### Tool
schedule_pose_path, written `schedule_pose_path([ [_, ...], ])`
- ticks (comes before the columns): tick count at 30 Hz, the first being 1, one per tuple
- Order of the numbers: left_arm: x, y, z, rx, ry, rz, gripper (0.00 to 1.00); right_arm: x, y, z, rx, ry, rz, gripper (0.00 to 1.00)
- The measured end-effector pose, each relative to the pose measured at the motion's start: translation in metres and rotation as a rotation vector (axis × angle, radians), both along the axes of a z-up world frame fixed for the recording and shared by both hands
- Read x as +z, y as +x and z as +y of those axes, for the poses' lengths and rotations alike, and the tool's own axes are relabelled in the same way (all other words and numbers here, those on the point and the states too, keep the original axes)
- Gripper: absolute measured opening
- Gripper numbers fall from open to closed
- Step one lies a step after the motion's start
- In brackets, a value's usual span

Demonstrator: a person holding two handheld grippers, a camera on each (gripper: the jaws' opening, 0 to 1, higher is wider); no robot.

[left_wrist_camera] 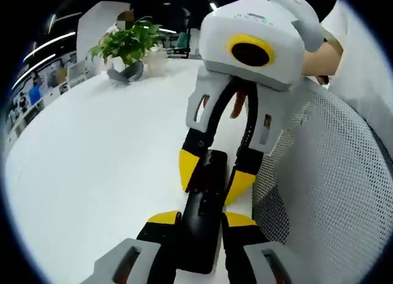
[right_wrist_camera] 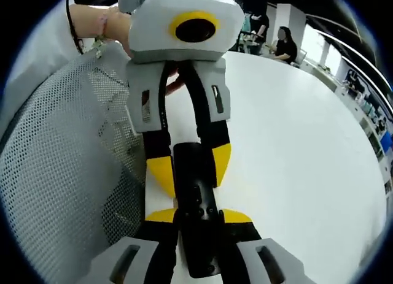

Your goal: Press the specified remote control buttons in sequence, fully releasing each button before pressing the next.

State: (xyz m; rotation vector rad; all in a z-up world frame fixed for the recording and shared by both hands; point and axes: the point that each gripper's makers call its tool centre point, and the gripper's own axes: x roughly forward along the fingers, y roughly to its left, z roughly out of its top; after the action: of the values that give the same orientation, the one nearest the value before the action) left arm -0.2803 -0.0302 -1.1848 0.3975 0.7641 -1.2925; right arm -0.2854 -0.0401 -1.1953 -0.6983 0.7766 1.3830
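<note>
1. Left gripper view, left part: the white surface (left_wrist_camera: pixel 92 167) spreads wide and bare. Far back stands a potted plant (left_wrist_camera: pixel 128 43), with a dark rounded item at its base that is too small to identify.
2. Left gripper view, centre bottom: the left gripper (left_wrist_camera: pixel 201 219) rises from the lower edge with its yellow-tipped jaws set against both sides of the near end of the black remote control (left_wrist_camera: pixel 204 210). Jaws clamped on the remote.
3. Left gripper view, centre top: the right gripper (left_wrist_camera: pixel 212 173) comes in from above, facing the camera. Its yellow tips sit on either side of the far end of the same remote, touching or nearly so. A hand (left_wrist_camera: pixel 319 54) holds its white body.
4. Left gripper view, right part: a grey mesh chair back (left_wrist_camera: pixel 331 198) stands just beside the surface edge, close to both grippers.
5. Right gripper view, left part: the mesh chair back fills this side, with a hand (right_wrist_camera: pixel 113 26) above it on the opposite gripper's body.
6. Right gripper view, centre: the remote lies lengthwise between the two grippers, buttons up, over the surface near its edge. The right gripper's jaws grip its near end from both sides; the left gripper's yellow tips flank the far end.
7. Right gripper view, right part: open white surface; a seated person (right_wrist_camera: pixel 284 46) is at its far end.
</note>
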Motion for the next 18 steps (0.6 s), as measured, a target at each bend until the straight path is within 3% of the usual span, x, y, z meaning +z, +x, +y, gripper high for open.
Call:
schedule_pose_path([
  [4, 0.008, 0.005, 0.01, 0.06, -0.023, -0.019, 0.33, -0.001, 0.001, 0.0, -0.01, 0.005, 0.003, 0.23],
  [6, 0.014, 0.013, 0.015, 0.101, -0.05, -0.053, 0.45, -0.001, 0.001, 0.0, -0.014, 0.007, 0.006, 0.23],
  [8, 0.017, 0.016, 0.02, 0.129, -0.053, -0.047, 0.54, -0.001, 0.002, 0.001, -0.018, 0.008, 0.008, 0.23],
  [18, 0.059, 0.042, 0.034, 0.284, -0.181, -0.146, 0.8, -0.001, 0.002, 0.001, -0.018, 0.001, 0.01, 0.23],
])
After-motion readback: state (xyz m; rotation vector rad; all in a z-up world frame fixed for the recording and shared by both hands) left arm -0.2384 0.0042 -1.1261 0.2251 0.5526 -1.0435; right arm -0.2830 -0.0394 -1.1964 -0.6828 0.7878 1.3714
